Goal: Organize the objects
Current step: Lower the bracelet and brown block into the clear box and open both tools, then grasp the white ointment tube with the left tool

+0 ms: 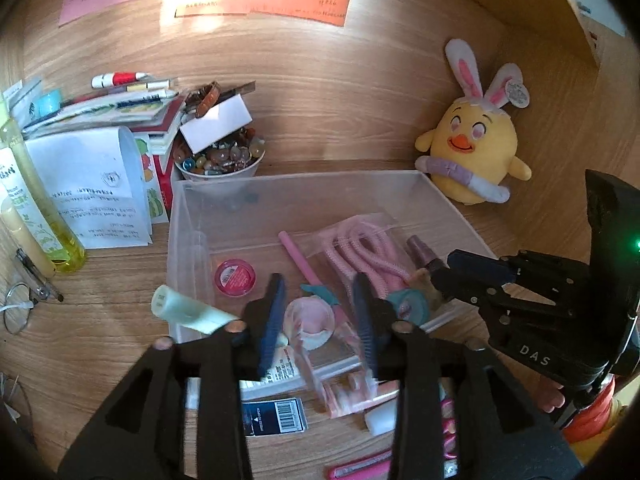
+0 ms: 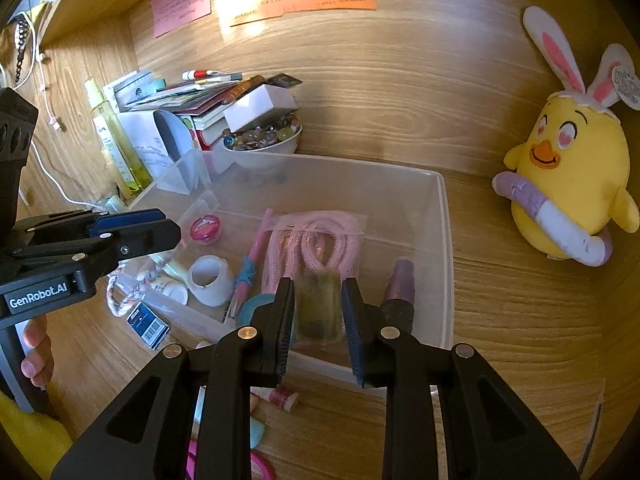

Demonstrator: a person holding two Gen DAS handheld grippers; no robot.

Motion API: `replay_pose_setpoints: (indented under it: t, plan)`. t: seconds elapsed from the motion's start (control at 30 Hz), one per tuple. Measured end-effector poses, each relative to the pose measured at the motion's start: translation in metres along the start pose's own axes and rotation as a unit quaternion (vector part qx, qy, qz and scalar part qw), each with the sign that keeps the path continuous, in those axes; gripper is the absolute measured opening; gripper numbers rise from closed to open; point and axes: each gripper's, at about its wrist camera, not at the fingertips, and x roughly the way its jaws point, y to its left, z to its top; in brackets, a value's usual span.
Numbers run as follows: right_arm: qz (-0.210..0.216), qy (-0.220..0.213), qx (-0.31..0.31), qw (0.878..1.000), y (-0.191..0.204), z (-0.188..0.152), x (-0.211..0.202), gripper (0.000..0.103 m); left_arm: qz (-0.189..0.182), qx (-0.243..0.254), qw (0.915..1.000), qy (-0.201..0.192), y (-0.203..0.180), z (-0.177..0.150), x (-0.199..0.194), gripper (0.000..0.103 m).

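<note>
Translucent plastic forms the storage bin (image 2: 446,240), the landmark for every position below; it sits on a wood-grain desk (image 2: 520,320). Inside the bin lie a bagged pink rope (image 2: 316,240), a pink pen (image 2: 256,248), a round pink-lidded jar (image 2: 205,229), a white tape roll (image 2: 210,278) and a purple-capped bottle (image 2: 400,280) near the bin's right wall. The right gripper (image 2: 318,312) hovers over the bin's near edge with its jaws set narrow around a small clear packet with yellowish contents (image 2: 318,308); the pads stand close to the packet's sides, but whether they press on it cannot be told. The left gripper (image 1: 320,312) is at the bin's near-left corner, jaws partly apart (nothing is pinched); a clear wrapped pink item (image 1: 310,322) lies beneath the gap. Behind the bin's far-left corner stands a bowl of glass beads (image 1: 222,160), with stacked booklets (image 1: 100,120) further left. A yellow chick plush with rabbit ears (image 2: 568,168) sits beyond the bin's right side, well apart from it.
</note>
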Motion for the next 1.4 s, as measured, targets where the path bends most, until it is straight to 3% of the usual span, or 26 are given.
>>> replay_pose_setpoints:
  t: [0.07, 0.27, 0.43, 0.73, 0.97, 1.13, 1.4]
  plan:
    - [-0.004, -0.008, -0.007, 1.0, 0.003, 0.0, -0.006, 0.03, 0.006, 0.004, 0.9999, -0.013, -0.002, 0.0, -0.008, 0.055]
    - [-0.012, -0.033, -0.023, 0.999, 0.013, -0.003, -0.025, 0.047, 0.013, 0.02, 0.9991, -0.034, -0.01, -0.002, -0.03, 0.075]
    - [-0.008, -0.044, -0.03, 0.999, 0.018, -0.01, -0.04, 0.053, 0.021, 0.022, 0.9988, -0.039, -0.009, -0.009, -0.042, 0.088]
    - [0.003, -0.036, -0.039, 0.999, 0.023, -0.036, -0.057, 0.055, 0.033, 0.042, 0.9985, -0.009, -0.009, -0.042, -0.045, 0.089]
    - [0.024, 0.018, -0.047, 0.998, 0.032, -0.072, -0.044, 0.055, 0.026, 0.045, 0.9976, 0.046, -0.012, -0.08, -0.033, 0.089]
    - [0.053, 0.049, -0.046, 0.996, 0.033, -0.091, -0.041, 0.055, 0.033, 0.06, 0.996, 0.058, -0.02, -0.097, -0.032, 0.089]
    - [0.009, 0.065, -0.065, 0.996, 0.021, -0.119, -0.055, 0.055, -0.018, 0.044, 0.9944, 0.095, -0.035, -0.12, -0.03, 0.089]
